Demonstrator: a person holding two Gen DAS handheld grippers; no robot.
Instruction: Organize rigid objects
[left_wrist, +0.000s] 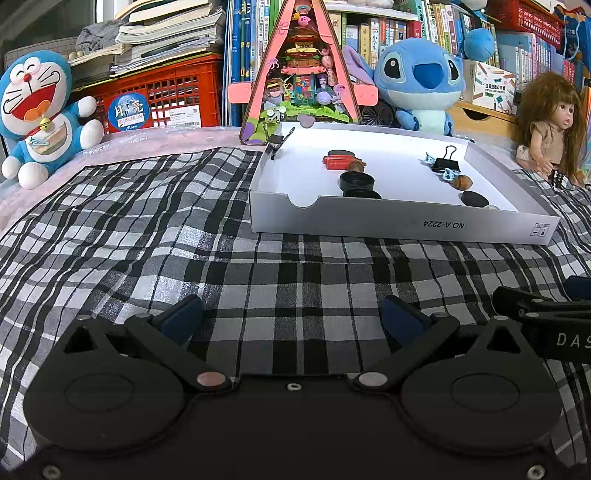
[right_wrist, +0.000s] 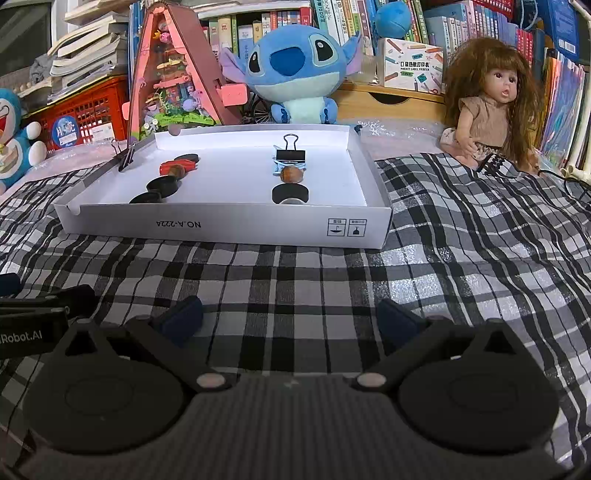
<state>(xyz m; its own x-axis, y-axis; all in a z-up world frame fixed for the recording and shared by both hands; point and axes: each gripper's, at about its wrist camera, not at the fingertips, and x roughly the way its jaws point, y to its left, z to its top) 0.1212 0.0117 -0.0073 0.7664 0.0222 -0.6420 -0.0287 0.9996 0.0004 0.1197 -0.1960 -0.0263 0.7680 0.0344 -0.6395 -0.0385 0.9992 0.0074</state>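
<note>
Both the left gripper (left_wrist: 291, 314) and right gripper (right_wrist: 290, 314) stand wide apart and empty over the checked cloth, short of the shallow white cardboard tray (right_wrist: 229, 227), whose small items lie straight ahead.

Two low wrist views, both facing white tray (left_wrist: 402, 221).

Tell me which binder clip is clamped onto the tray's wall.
The black binder clip at the white tray's far-left wall; the other black binder clip sits on the tray floor.
</note>
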